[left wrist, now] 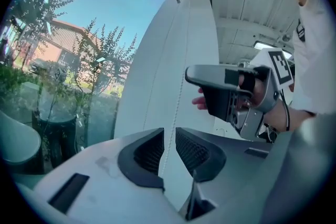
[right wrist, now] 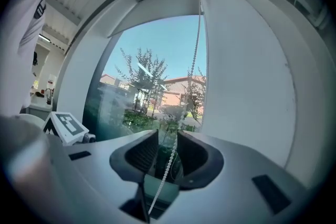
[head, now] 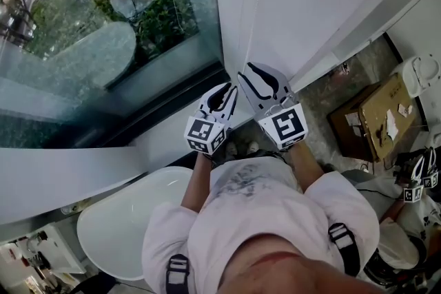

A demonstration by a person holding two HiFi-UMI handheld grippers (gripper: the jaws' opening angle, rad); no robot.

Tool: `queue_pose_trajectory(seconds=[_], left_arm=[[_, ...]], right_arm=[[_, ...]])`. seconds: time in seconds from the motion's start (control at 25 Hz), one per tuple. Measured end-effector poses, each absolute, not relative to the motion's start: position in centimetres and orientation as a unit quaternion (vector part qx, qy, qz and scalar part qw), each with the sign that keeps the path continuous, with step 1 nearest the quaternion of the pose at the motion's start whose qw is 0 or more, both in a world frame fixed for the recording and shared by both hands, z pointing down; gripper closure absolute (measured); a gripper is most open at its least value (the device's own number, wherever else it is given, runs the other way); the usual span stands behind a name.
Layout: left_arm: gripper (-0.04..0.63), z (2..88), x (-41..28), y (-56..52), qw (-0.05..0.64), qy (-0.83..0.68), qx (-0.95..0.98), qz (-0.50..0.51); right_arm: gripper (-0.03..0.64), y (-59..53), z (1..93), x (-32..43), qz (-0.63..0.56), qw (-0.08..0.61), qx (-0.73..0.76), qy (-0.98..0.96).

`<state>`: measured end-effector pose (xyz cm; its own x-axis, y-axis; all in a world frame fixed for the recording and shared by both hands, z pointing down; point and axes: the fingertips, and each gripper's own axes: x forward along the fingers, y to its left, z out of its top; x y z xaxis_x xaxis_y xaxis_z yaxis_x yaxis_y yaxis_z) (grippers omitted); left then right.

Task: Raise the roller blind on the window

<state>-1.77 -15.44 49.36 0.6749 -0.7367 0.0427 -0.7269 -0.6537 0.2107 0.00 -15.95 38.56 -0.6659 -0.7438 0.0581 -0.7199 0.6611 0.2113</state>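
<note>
In the head view both grippers are raised to the thin bead chain (head: 256, 10), which hangs along the white wall beside the window (head: 103, 31). My left gripper (head: 224, 93) sits lower; in its own view, the left gripper (left wrist: 169, 136) has its jaws drawn close on the bead chain (left wrist: 176, 107). My right gripper (head: 256, 76) is a little higher and shows side-on in the left gripper view (left wrist: 231, 97). In its own view, the right gripper (right wrist: 168, 139) stands open, the chain (right wrist: 195, 55) running loose between the pads. The roller blind's white lower edge (right wrist: 157, 10) hangs high across the window.
A white window sill (head: 69, 175) runs below the glass, with a white rounded tub (head: 124, 217) under it. A cardboard box (head: 375, 117) lies on the floor at the right. Further right, another person holds a pair of grippers (head: 420, 182).
</note>
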Motion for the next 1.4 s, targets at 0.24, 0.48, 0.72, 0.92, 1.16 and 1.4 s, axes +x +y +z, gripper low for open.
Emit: queue_pose_trajectory(seconds=[0.24, 0.48, 0.72, 0.92, 1.16, 1.4], left_arm=[[0.543, 45.8, -3.5, -15.0, 0.069, -0.427, 0.901, -0.041], [0.588, 43.5, -4.4, -13.7, 0.039, -0.437, 0.898, -0.041], [0.588, 43.6, -4.4, -13.1, 0.046, -0.442, 0.895, -0.036], [0.588, 43.8, -4.5, -13.0, 0.045, -0.445, 0.894, -0.033], [0.588, 43.6, -4.7, -12.9, 0.042, -0.448, 0.893, -0.032], [0.588, 43.5, -4.7, -13.2, 0.043, -0.45, 0.892, -0.028]], right_arm=[[0.466, -14.9, 40.0, 1.3, -0.067, 0.073, 0.414, -0.905], [0.549, -13.8, 40.5, 1.6, -0.062, 0.051, 0.411, -0.908], [0.557, -13.2, 42.8, 1.5, -0.016, 0.079, 0.391, -0.917], [0.557, -13.0, 43.4, 1.4, -0.012, 0.082, 0.389, -0.918], [0.557, -13.1, 43.5, 1.3, -0.014, 0.083, 0.388, -0.918], [0.557, -13.4, 43.5, 1.2, -0.014, 0.083, 0.387, -0.918]])
